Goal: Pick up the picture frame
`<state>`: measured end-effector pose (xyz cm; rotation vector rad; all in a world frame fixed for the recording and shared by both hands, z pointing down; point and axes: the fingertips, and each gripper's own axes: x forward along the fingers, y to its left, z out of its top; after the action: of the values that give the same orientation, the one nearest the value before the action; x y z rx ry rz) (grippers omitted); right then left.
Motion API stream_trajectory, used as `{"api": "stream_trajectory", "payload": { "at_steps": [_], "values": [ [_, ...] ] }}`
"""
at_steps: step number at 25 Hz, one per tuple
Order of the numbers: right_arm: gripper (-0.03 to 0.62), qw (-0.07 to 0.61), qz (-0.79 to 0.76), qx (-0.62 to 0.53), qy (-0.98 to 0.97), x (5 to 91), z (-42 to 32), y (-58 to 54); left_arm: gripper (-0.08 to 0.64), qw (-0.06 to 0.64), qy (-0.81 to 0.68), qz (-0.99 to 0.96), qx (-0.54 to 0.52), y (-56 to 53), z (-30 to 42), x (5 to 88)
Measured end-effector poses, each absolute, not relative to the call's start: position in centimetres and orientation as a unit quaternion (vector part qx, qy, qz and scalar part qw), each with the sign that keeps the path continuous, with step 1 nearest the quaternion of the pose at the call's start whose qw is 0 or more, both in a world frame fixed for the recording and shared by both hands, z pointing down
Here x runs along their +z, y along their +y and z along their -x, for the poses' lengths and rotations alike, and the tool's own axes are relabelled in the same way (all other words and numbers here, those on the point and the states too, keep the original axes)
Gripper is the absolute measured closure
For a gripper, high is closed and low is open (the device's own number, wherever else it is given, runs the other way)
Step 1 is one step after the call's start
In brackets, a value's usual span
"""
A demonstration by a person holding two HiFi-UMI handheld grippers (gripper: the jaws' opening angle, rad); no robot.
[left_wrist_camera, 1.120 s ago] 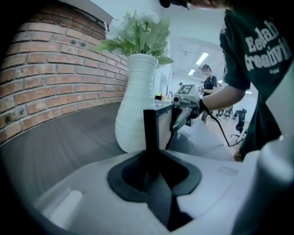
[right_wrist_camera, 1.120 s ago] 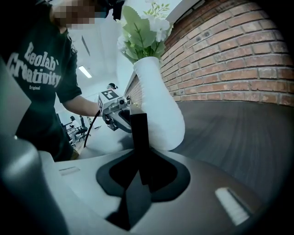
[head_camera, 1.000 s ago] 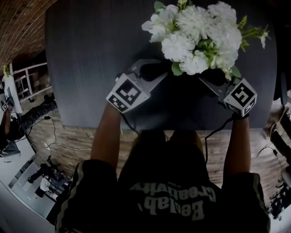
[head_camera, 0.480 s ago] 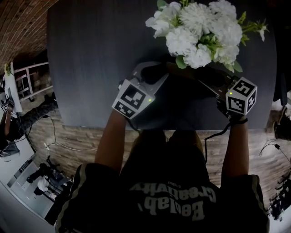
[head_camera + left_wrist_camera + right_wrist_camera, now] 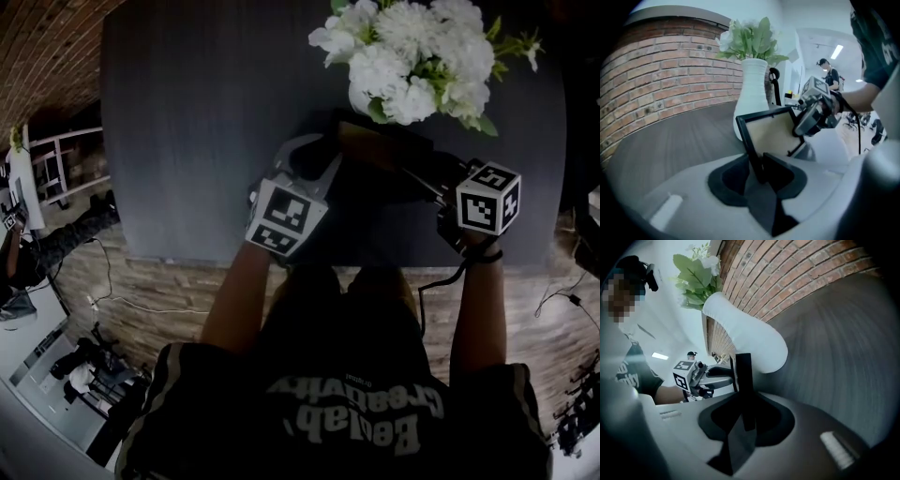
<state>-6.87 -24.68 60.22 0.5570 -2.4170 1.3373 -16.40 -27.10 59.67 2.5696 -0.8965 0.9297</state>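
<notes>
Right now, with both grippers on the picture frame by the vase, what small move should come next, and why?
Probably tighten the left gripper before raising anything. Its jaws have just been opening, though one side of the picture frame sits gripped between them. The right gripper clamps the opposite edge, and the vase stands close behind, so a slip could knock it.

Black-rimmed picture frame [image 5: 771,133], tan backing visible, tilted, beside the white vase [image 5: 751,89]

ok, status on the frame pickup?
Left gripper on picture frame edge, jaws just opened a little, edge between them. Right gripper shut on opposite edge. White flower vase close behind.
</notes>
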Motion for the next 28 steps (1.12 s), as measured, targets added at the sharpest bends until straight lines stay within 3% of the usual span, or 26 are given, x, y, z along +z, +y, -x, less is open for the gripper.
{"api": "stream_trajectory", "payload": {
  "at_steps": [15, 28],
  "values": [
    [0.467, 0.089, -0.352, 0.353, -0.862, 54.2, 6.4, -26.9, 0.472, 0.160, -0.363, -0.871, 0.289, -26.8, 17.0, 54.9],
    [0.456, 0.082, -0.391, 0.295, -0.868, 49.4, 6.0, -26.2, 0.476, 0.140, -0.383, -0.866, 0.289, -26.3, 16.6, 50.6]
  ]
}}
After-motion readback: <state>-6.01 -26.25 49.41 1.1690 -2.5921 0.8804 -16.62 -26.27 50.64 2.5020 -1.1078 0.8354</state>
